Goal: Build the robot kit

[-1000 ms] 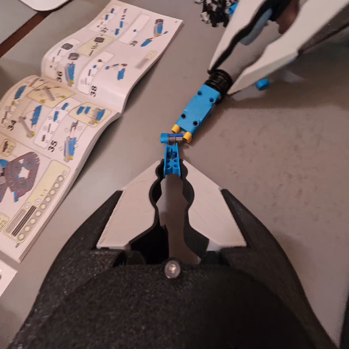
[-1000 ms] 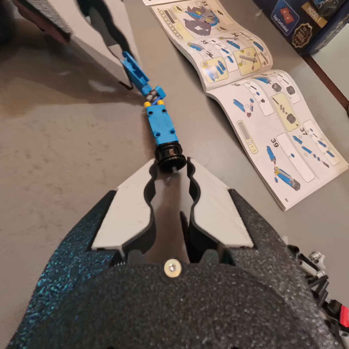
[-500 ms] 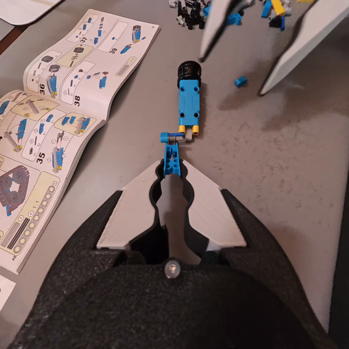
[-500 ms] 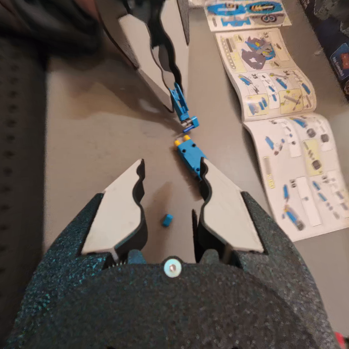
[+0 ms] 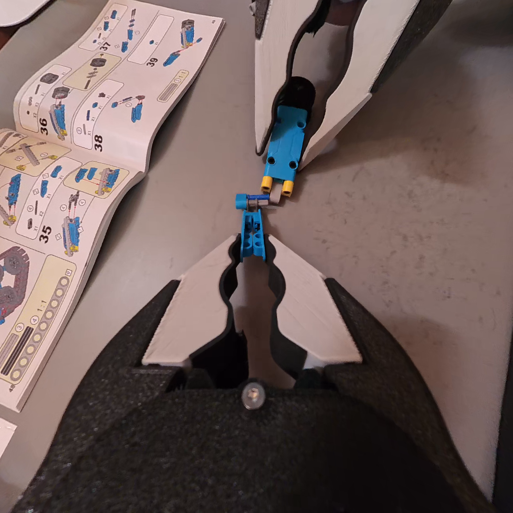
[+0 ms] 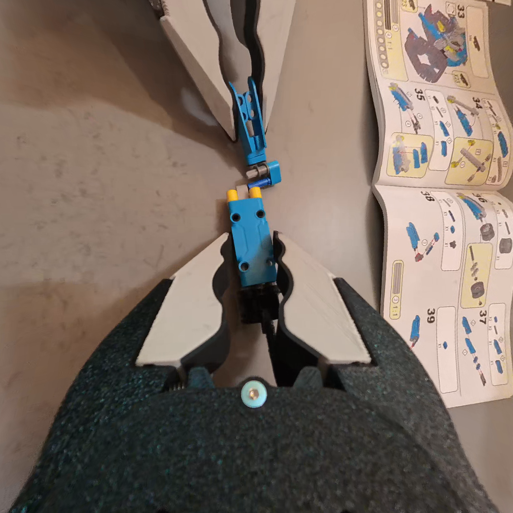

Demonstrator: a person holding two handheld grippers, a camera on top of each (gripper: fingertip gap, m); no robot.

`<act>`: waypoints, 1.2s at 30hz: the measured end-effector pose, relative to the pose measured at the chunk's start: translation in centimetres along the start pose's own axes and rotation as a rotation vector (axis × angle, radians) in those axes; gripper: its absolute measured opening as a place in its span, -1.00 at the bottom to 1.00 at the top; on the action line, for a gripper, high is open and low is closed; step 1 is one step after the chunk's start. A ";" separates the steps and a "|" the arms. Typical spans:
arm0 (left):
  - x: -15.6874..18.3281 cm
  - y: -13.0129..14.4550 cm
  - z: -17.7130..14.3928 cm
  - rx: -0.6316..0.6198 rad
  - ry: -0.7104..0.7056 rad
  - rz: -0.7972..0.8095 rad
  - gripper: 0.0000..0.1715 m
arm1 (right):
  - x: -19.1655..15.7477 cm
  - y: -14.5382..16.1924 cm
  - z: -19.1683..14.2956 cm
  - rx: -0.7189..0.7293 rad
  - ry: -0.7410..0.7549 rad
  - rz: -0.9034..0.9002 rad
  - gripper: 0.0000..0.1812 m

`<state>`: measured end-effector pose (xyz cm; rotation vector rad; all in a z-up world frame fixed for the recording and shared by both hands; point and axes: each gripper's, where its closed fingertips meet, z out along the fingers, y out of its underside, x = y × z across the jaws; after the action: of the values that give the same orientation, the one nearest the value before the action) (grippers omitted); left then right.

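My left gripper point(image 5: 252, 236) is shut on a slim blue brick piece point(image 5: 251, 224) that ends in a small blue and grey pin connector point(image 5: 251, 201). It holds the piece low over the grey table point(image 5: 388, 222). My right gripper point(image 6: 251, 236) faces it and is shut on the sides of a blue block point(image 6: 249, 244), which has two yellow pins point(image 6: 231, 195) in front and a black wheel point(image 6: 258, 302) behind, between the fingers. The connector's tip meets the grey stub between the yellow pins. Each gripper shows in the other's view, the right point(image 5: 280, 159) and the left point(image 6: 249, 134).
An open instruction booklet point(image 5: 83, 125) lies on the table to the left of my left gripper, and to the right of my right gripper point(image 6: 444, 194). A white sheet corner point(image 5: 5, 435) shows at the left edge. Some 7 centimeters of space lies between my two pairs of fingers.
My right gripper let go of the black wheel, opened and drew back, then came in around the blue block's body and closed. My left gripper kept its hold on the blue piece.
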<state>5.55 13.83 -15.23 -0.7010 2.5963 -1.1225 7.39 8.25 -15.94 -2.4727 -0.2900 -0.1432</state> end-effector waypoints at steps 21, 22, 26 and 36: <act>1.2 0.1 0.2 0.005 0.063 0.055 -0.83 | -1.4 0.2 -0.4 0.069 -0.111 0.024 -0.71; 1.2 0.2 0.3 0.002 0.061 0.058 -0.83 | -1.4 0.2 -0.4 0.071 -0.113 0.028 -0.71; 1.4 0.2 0.2 0.004 0.079 0.054 -0.84 | -1.6 0.2 -0.6 0.082 -0.122 0.021 -0.71; 1.6 0.4 0.4 -0.004 0.078 0.076 -0.83 | -2.1 0.2 -0.7 0.089 -0.139 0.012 -0.71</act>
<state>4.16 12.95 -15.80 -0.5646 2.6664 -1.1437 5.37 7.35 -15.85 -2.3995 -0.3328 0.0467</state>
